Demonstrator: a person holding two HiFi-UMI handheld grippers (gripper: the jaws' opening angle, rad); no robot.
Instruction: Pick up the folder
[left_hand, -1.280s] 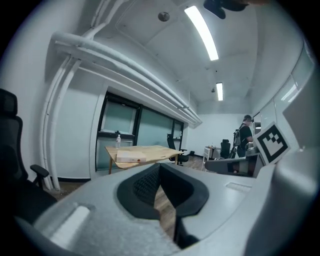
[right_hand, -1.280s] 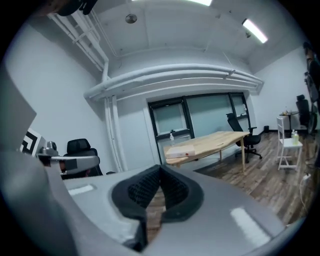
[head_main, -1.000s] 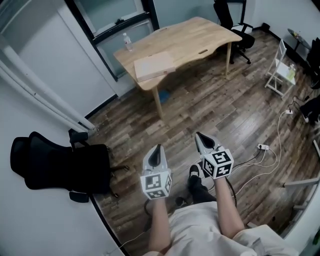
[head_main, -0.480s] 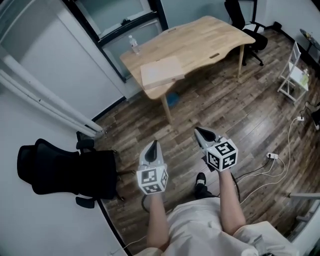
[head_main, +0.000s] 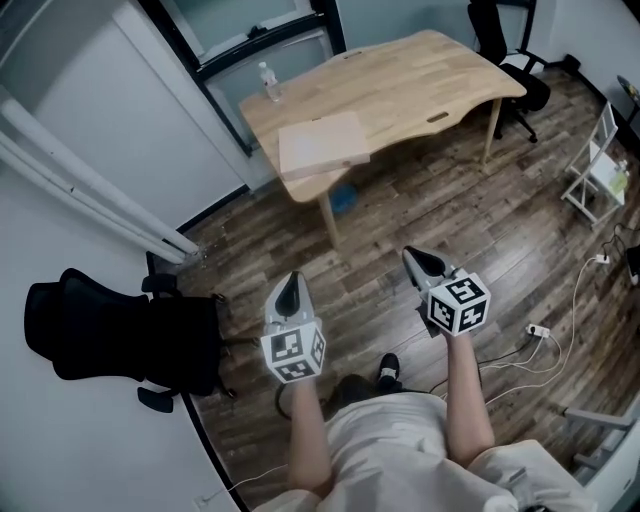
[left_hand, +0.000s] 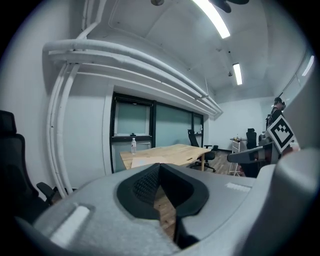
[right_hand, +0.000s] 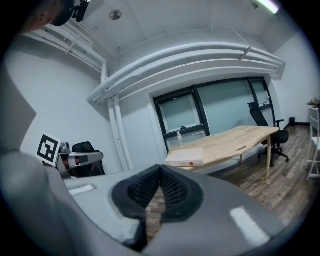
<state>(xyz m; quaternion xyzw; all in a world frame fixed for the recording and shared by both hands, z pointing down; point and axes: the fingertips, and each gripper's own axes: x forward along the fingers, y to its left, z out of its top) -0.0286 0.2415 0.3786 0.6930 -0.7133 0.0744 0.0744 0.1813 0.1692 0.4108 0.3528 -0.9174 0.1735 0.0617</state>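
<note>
A pale tan folder (head_main: 322, 145) lies flat at the near left corner of the wooden table (head_main: 420, 75), overhanging the edge a little. The right gripper view shows the same folder (right_hand: 186, 156) as a flat box shape with a small orange dot. My left gripper (head_main: 291, 284) and right gripper (head_main: 412, 259) are both shut and empty. They hang over the wooden floor, well short of the table, pointing toward it. In the left gripper view the folder (left_hand: 142, 161) is partly hidden behind the shut jaws.
A clear water bottle (head_main: 268, 82) stands at the table's far left edge. A black office chair (head_main: 110, 335) sits at my left by the white wall, another chair (head_main: 510, 50) beyond the table. A white rack (head_main: 600, 165) and floor cables (head_main: 560, 330) are at right.
I have stepped closer to the table. Both grippers moved forward across the floor, staying shut, and have drawn further apart. The table and folder now sit lower and larger in the head view.
</note>
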